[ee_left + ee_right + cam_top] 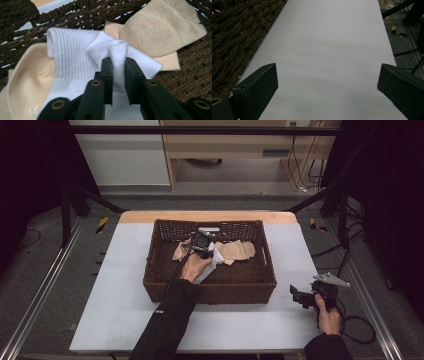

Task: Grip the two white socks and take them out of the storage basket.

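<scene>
Inside basket (260,270), left gripper (117,75) pinches white sock (72,57), probably to lift it; right gripper (327,82) wide, parked at 4 o'clock.

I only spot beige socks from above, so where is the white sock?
The white sock lies in the brown basket between the beige socks, a fold of it pinched by the left gripper.

One woven basket (210,290) holding one white sock (72,57) pinched in the left gripper (117,75) and two beige socks (160,30), one either side of that claw; two grippers in all, the right gripper (327,85) beside the basket.
</scene>
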Tool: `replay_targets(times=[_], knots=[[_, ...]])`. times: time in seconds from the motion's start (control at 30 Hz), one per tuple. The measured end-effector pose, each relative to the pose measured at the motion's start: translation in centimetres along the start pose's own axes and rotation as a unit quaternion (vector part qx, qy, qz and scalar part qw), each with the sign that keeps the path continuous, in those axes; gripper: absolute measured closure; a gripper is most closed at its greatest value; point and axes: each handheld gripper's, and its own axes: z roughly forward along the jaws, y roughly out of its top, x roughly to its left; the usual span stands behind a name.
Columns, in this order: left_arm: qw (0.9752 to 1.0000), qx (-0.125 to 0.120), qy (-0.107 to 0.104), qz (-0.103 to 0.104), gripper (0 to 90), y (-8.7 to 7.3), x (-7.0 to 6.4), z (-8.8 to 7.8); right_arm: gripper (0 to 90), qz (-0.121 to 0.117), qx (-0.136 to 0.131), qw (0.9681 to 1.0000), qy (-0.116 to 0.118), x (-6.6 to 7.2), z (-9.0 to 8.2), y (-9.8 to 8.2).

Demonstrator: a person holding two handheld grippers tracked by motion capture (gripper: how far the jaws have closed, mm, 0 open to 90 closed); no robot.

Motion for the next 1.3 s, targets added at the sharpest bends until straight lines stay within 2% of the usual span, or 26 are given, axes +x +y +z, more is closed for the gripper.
replay_targets(times=[0.1,0.2,0.4,0.5,0.6,0.73,0.77,0.8,0.9,1.1,1.23,1.3], knots=[[1.0000,-0.006,-0.003,-0.002,81.5,0.0,0.0,-0.3,3.5,-0.001,0.000,1.0000,0.000,0.0,0.0,0.0],[0.9998,-0.015,-0.014,-0.007,82.5,0.1,0.1,-0.7,3.5,-0.002,0.000,1.0000,0.001,0.0,0.0,0.0],[0.9977,-0.061,-0.030,0.004,83.2,0.5,0.0,-2.3,3.5,-0.004,0.001,1.0000,0.000,0.0,0.0,0.0],[0.9953,-0.089,-0.037,-0.003,83.3,0.7,0.2,-3.3,3.6,-0.005,0.002,1.0000,-0.001,0.0,0.1,0.0],[0.9911,-0.123,-0.048,-0.014,83.3,0.9,0.4,-4.8,3.6,-0.005,0.002,1.0000,0.000,0.0,0.1,0.0],[0.9842,-0.166,-0.057,-0.022,83.3,1.0,1.0,-7.2,3.6,-0.005,0.002,1.0000,0.000,0.0,0.1,0.0],[0.9812,-0.182,-0.059,-0.025,83.3,1.0,1.2,-8.0,3.6,-0.005,0.002,1.0000,-0.001,0.0,0.1,0.0],[0.9797,-0.189,-0.061,-0.026,83.4,1.0,1.3,-8.5,3.6,-0.005,0.003,1.0000,0.000,0.1,0.1,0.0],[0.9730,-0.221,-0.062,-0.029,83.4,0.9,1.7,-10.4,3.6,-0.009,0.004,1.0000,-0.001,0.1,0.1,-0.1],[0.9629,-0.260,-0.066,-0.029,83.4,0.6,2.1,-13.2,3.6,-0.011,0.005,0.9999,-0.002,0.1,0.2,-0.1],[0.9586,-0.277,-0.063,-0.023,83.3,0.3,2.0,-14.8,3.6,-0.011,0.005,0.9999,-0.003,0.1,0.2,-0.1],[0.9557,-0.287,-0.062,-0.021,83.3,0.1,2.0,-15.8,3.6,-0.011,0.004,0.9999,-0.003,0.1,0.2,-0.1]])
